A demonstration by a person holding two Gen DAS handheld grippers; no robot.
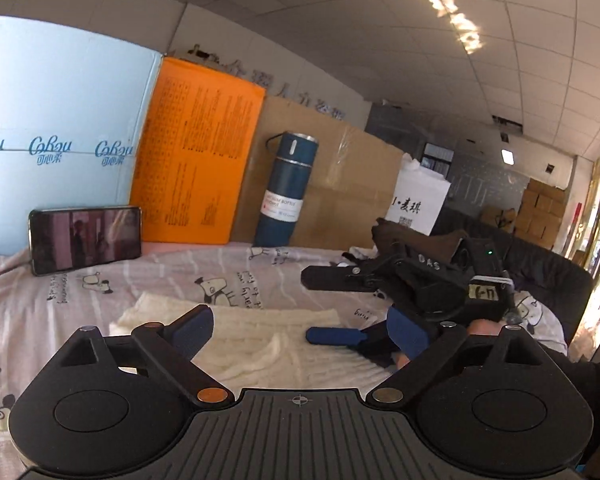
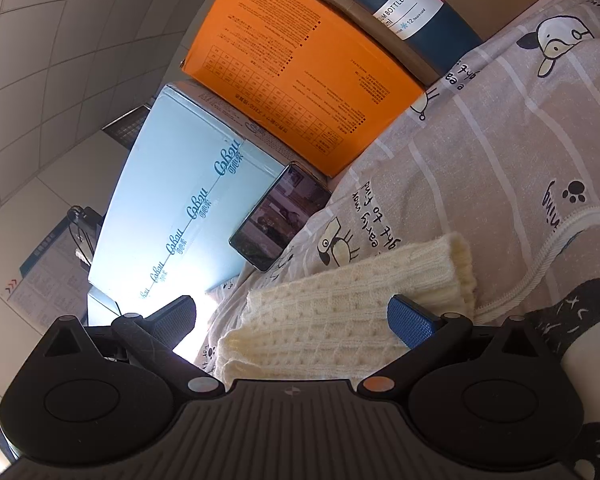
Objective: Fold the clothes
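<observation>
One cream knitted garment [image 1: 236, 332] lies flat on the bedsheet [image 1: 100, 304], a grey-pink cloth printed with cartoon dogs, toward its near edge. The left gripper [image 1: 300, 338] hovers over it with its two fingers spread wide and nothing between them. The right gripper [image 1: 328, 308] reaches in from the sheet's right side, its two fingers also well apart: one blue pad lies close over the knit, the black finger stands above it, clamping nothing. Along the far edge of the sheet stand three boxes: one pale blue box [image 1: 60, 120], one orange box [image 1: 200, 152] and one brown cardboard box [image 1: 332, 184]. One phone [image 1: 86, 238] leans on the blue box; one dark blue bottle [image 1: 286, 192] stands upright before the cardboard.
</observation>
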